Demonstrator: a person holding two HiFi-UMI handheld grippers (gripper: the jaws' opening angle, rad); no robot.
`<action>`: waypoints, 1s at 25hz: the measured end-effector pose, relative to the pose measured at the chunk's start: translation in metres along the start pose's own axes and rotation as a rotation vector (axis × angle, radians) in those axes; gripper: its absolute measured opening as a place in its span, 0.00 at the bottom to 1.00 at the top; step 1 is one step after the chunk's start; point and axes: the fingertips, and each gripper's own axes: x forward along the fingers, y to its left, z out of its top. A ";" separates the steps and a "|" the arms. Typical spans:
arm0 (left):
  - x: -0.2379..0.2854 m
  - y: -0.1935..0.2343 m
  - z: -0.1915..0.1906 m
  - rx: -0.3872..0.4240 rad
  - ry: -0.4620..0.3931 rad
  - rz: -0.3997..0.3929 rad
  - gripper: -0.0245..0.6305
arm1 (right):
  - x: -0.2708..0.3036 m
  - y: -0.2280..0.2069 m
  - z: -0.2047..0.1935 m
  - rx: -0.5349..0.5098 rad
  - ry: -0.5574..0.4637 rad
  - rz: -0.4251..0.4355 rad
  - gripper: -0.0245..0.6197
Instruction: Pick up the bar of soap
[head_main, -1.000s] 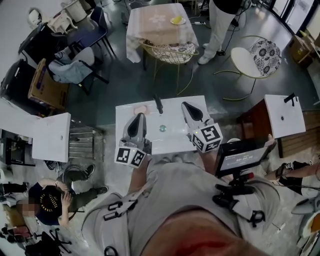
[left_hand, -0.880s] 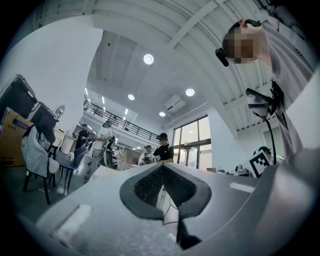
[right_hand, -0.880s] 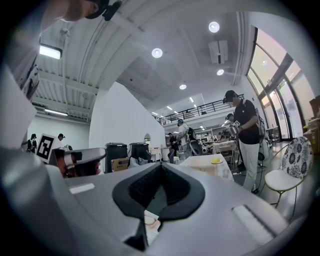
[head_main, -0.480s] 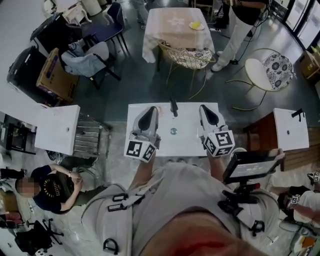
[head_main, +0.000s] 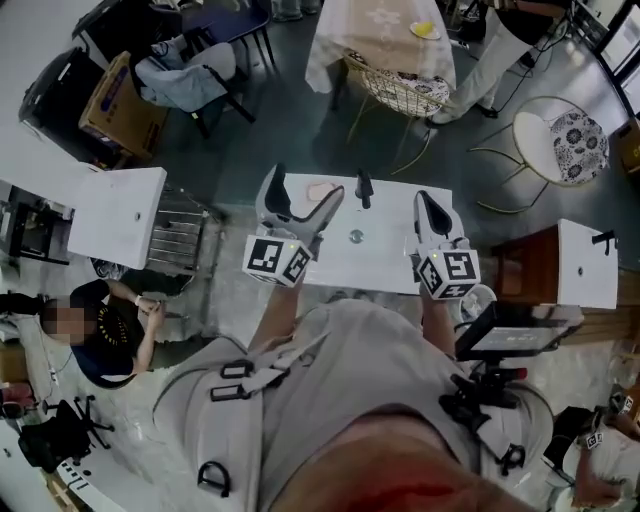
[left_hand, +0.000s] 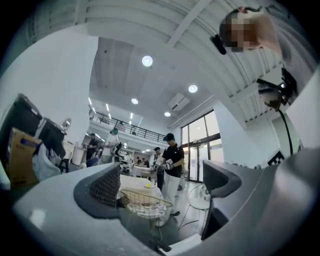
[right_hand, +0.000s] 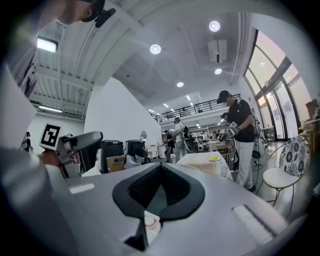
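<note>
white tabletop (head_main: 382, 262) right below you. your left gripper (head_main: 305, 186) is opening, jaws wide apart, nothing between them. your right gripper (head_main: 424, 200) sits over the right side, jaws together and empty. the bar of soap (head_main: 320, 191) lies at the tabletop's far edge, near your left gripper's tips.

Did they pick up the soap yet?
Not yet. Done: nothing, the bar of soap lies on the white sink top. In hand: the left gripper hangs by it, jaws opening, nothing between them; the right gripper is shut and empty. Left: close on the soap and lift it.
</note>
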 end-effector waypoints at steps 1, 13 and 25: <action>-0.001 0.004 0.003 0.028 -0.009 0.012 0.83 | 0.002 0.001 0.000 0.001 0.000 0.000 0.04; -0.002 0.033 0.006 0.112 0.042 0.016 0.82 | -0.005 -0.006 -0.003 0.010 0.019 -0.023 0.04; 0.020 0.072 -0.039 0.355 0.394 -0.163 0.81 | -0.021 -0.026 -0.006 0.017 0.037 -0.091 0.04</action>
